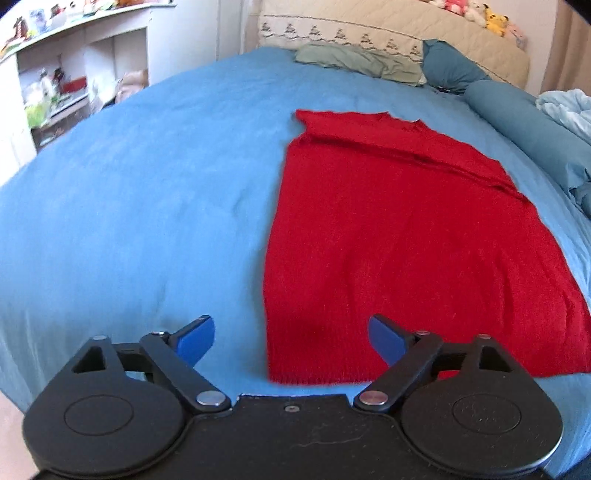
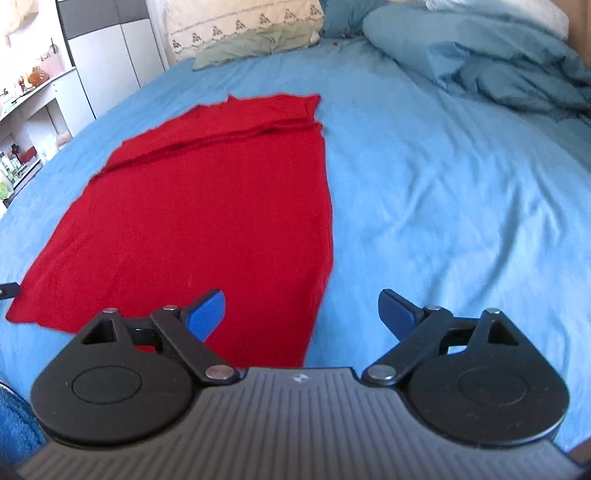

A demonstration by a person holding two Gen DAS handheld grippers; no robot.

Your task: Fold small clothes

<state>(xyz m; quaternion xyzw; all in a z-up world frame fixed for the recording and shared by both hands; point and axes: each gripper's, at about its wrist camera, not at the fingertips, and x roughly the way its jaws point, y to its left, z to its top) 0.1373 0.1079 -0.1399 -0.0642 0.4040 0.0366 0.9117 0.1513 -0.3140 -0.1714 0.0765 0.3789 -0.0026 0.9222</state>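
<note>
A red knitted garment (image 1: 406, 240) lies flat on the blue bedsheet (image 1: 129, 203), its sleeves folded in across the upper part. In the left wrist view my left gripper (image 1: 291, 338) hovers open over the garment's near left corner, with nothing between its blue pads (image 1: 195, 339). In the right wrist view the same red garment (image 2: 207, 206) spreads to the left, and my right gripper (image 2: 301, 312) stands open above its near right corner. Its left pad (image 2: 207, 314) is over the red cloth and its right pad over bare sheet (image 2: 443, 203). Neither gripper touches the cloth.
A green cloth (image 1: 354, 61) and a cream patterned pillow (image 1: 388, 33) lie at the head of the bed. Rumpled blue bedding (image 2: 498, 70) is piled at the far right. White shelves (image 1: 66, 85) with small items stand beyond the bed's left side.
</note>
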